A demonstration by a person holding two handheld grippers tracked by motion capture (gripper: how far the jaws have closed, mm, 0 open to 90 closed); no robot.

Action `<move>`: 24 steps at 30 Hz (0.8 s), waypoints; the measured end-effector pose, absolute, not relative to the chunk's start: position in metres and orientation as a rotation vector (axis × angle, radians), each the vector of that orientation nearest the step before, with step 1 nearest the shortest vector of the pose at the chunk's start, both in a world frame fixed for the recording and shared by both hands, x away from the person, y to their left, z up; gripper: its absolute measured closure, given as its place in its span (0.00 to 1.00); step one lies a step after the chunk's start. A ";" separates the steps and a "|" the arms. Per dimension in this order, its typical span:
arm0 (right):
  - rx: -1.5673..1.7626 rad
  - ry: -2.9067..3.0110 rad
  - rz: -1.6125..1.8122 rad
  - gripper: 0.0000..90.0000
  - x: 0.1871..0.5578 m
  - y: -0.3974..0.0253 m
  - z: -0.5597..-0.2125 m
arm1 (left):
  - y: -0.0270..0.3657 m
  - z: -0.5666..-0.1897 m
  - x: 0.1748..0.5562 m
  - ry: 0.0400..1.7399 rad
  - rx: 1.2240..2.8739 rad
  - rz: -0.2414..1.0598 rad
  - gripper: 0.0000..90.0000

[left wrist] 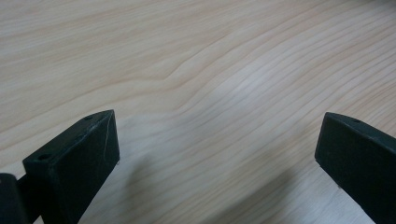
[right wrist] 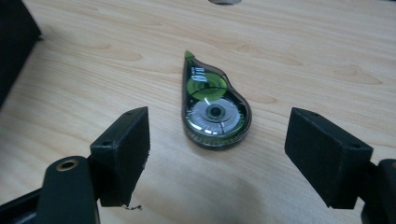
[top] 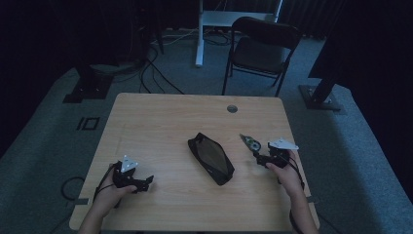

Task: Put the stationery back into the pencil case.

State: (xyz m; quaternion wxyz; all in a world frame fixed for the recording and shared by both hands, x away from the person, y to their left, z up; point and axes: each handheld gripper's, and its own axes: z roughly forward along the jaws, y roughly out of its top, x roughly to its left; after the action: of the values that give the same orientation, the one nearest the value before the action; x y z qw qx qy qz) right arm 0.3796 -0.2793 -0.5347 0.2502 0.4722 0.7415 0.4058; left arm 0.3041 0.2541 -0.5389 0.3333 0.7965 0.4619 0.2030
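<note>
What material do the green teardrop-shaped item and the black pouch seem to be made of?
Correction tape dispenser: glossy, see-through green plastic; the inner reels show through and it reflects light. Black pouch: probably soft fabric with a zipper edge, matte and slightly slumped; the dim light leaves this uncertain.

Green correction tape dispenser (right wrist: 215, 109) flat on table, beside black pouch (top: 211, 158)

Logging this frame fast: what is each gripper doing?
Left gripper: open, holding nothing.
Right gripper: open, empty, green teardrop-shaped correction tape dispenser ahead.
</note>
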 end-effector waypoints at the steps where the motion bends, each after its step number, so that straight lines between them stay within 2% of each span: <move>1: 1.286 2.019 1.105 0.24 0.380 -0.279 -0.535 | 0.254 -0.539 0.304 1.206 2.080 0.530 0.00; 10: 1.299 2.092 1.041 0.24 0.405 -0.278 -0.547 | 0.272 -0.546 0.301 1.270 2.069 0.514 0.00; 24: 1.305 2.138 1.032 0.26 0.423 -0.271 -0.548 | 0.273 -0.547 0.302 1.288 2.091 0.527 0.00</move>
State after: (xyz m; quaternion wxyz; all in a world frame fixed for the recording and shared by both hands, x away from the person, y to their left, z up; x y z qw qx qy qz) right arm 0.4225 -0.2706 -0.5477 0.2146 0.4706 0.7707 0.3722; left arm 0.3025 0.2732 -0.5474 0.3100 0.7915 0.4875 0.1994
